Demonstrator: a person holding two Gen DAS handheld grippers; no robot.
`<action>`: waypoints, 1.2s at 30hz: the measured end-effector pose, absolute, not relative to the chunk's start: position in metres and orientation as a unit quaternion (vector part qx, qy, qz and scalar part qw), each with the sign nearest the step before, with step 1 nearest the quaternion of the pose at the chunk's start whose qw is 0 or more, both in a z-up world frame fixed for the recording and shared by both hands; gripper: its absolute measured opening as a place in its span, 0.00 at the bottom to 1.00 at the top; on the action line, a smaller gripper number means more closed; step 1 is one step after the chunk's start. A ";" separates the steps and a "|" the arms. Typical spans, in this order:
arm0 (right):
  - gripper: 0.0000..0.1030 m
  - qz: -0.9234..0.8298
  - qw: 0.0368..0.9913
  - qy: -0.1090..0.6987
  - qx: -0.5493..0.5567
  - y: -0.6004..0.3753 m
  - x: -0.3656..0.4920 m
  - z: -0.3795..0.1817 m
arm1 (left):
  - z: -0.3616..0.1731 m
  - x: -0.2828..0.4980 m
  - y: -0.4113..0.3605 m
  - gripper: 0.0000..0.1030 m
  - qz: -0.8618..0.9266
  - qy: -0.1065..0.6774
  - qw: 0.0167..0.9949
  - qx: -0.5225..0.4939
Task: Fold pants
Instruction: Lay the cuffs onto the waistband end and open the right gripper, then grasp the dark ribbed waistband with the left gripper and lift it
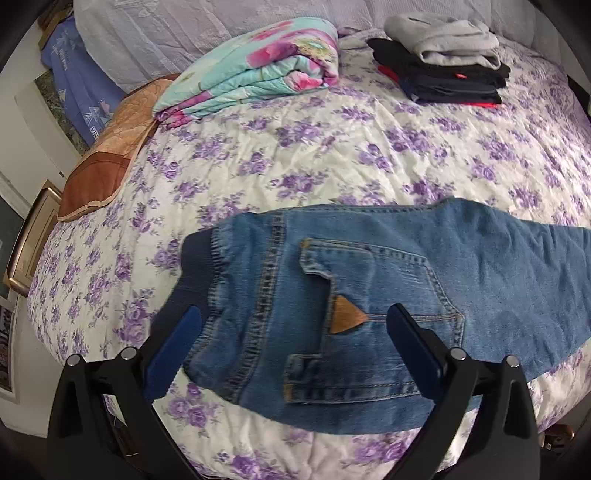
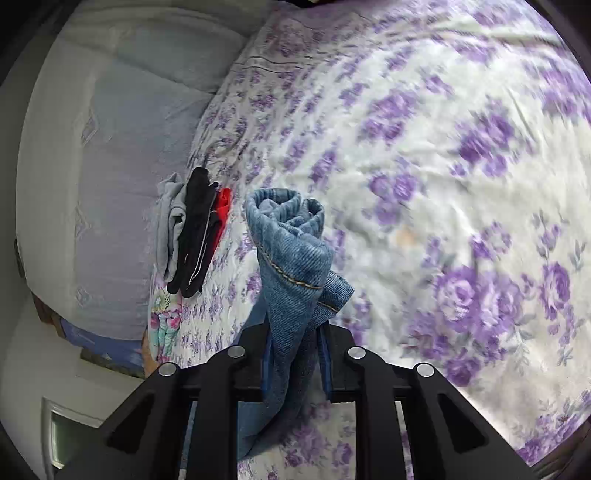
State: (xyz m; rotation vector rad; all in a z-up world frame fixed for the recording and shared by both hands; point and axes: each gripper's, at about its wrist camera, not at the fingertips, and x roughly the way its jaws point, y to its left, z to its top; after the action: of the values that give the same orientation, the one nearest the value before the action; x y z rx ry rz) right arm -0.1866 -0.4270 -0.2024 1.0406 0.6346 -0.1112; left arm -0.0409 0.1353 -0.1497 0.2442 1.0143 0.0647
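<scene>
Jeans on bed, one end gripped

Jeans [image 1: 369, 295] lie across the floral bed [image 1: 295, 155], back pocket up, waistband toward the left. My left gripper [image 1: 293, 332] stands wide open over the pocket area, holding nothing. My right gripper [image 2: 293, 354] is clamped on bunched denim at a hem. Folded clothes [image 1: 443, 62] are stacked near the pillows [image 1: 184, 29], well apart.

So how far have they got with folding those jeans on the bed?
Early on. The jeans already lie flat on the bedspread, back pocket up. In hand: the right gripper is shut on the bunched leg hems, lifted off the bed, while the left gripper is open over the waist end. The fold itself is not yet made. A stack of folded clothes sits near the pillows.
</scene>
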 end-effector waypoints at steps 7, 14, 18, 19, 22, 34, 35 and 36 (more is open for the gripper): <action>0.19 -0.008 0.913 0.291 0.285 -0.320 -0.152 -0.096 | -0.123 -0.051 0.201 0.96 0.043 0.461 0.884 0.069; 0.20 0.093 0.923 0.364 0.085 -0.132 -0.100 -0.103 | -0.119 -0.060 0.241 0.96 0.030 0.458 0.887 0.052; 0.20 0.113 0.880 0.461 0.018 -0.071 -0.089 -0.169 | -0.122 -0.065 0.260 0.96 0.032 0.463 0.885 0.046; 0.20 0.110 0.871 0.478 0.015 -0.067 -0.089 -0.180 | -0.123 -0.066 0.264 0.96 0.033 0.464 0.884 0.044; 0.22 0.111 0.870 0.480 0.013 -0.065 -0.096 -0.179 | -0.128 -0.067 0.276 0.96 0.036 0.471 0.881 0.035; 0.81 0.136 0.861 0.421 0.252 -0.154 -0.125 -0.131 | -0.113 -0.046 0.240 0.96 -0.040 0.453 0.890 0.021; 0.84 0.130 0.853 0.412 0.294 -0.173 -0.125 -0.138 | -0.113 -0.043 0.229 0.96 -0.046 0.453 0.890 0.029; 0.86 0.123 0.838 0.415 0.333 -0.189 -0.126 -0.153 | -0.112 -0.041 0.219 0.96 -0.052 0.453 0.889 0.036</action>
State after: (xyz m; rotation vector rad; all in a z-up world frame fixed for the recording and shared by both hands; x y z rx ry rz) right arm -0.1261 -0.1890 -0.1531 0.7050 0.8775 0.2601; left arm -0.0405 0.2194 -0.1120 0.0741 0.9414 -0.1089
